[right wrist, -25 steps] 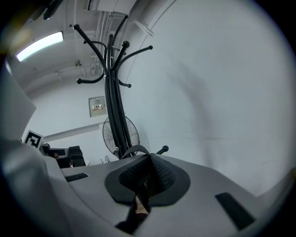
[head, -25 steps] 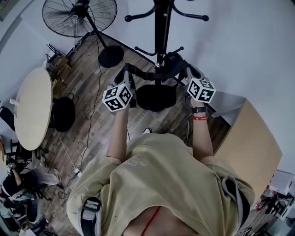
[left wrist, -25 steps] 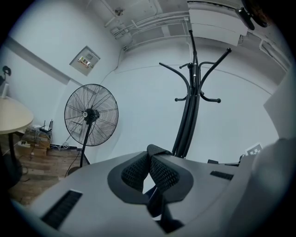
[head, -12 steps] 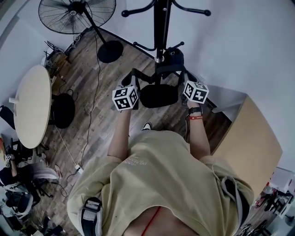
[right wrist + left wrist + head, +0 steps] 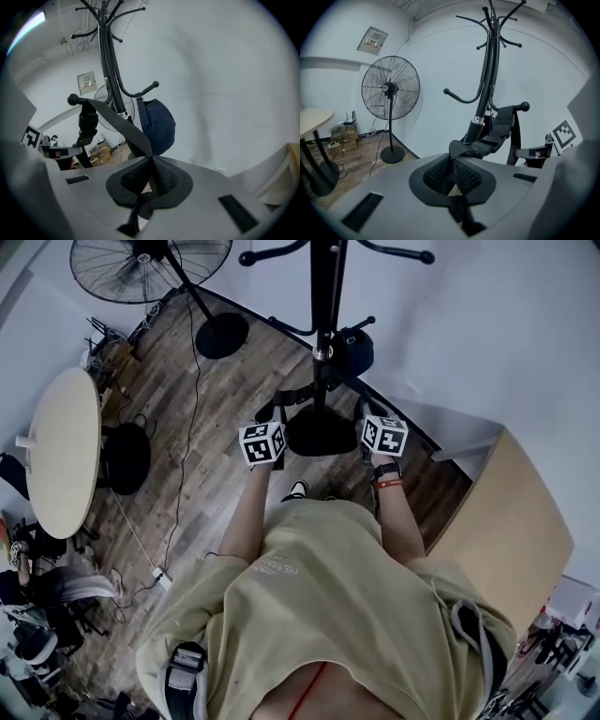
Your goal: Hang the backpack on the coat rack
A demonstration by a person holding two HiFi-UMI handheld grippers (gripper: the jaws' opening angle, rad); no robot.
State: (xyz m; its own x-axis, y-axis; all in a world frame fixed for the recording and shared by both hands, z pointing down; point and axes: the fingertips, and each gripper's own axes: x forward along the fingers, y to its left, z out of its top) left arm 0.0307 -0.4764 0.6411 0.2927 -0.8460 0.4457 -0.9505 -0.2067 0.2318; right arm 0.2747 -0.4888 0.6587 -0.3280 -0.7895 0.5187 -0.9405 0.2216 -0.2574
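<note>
The left gripper (image 5: 452, 171) and right gripper (image 5: 151, 176) each clamp a strap (image 5: 497, 136) of the navy backpack (image 5: 159, 124), which is against the coat rack (image 5: 487, 75) pole, seemingly on a lower hook.

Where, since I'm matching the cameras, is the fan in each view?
Head view: fan at top left.
Left gripper view: fan left of centre, by the wall.
Right gripper view: fan mostly hidden behind the strap and coat rack.
Shared landmark: the coat rack.

A standing fan (image 5: 122, 268), round table (image 5: 61, 456) and wooden cabinet (image 5: 506, 521) ring the wood floor (image 5: 234, 381).
</note>
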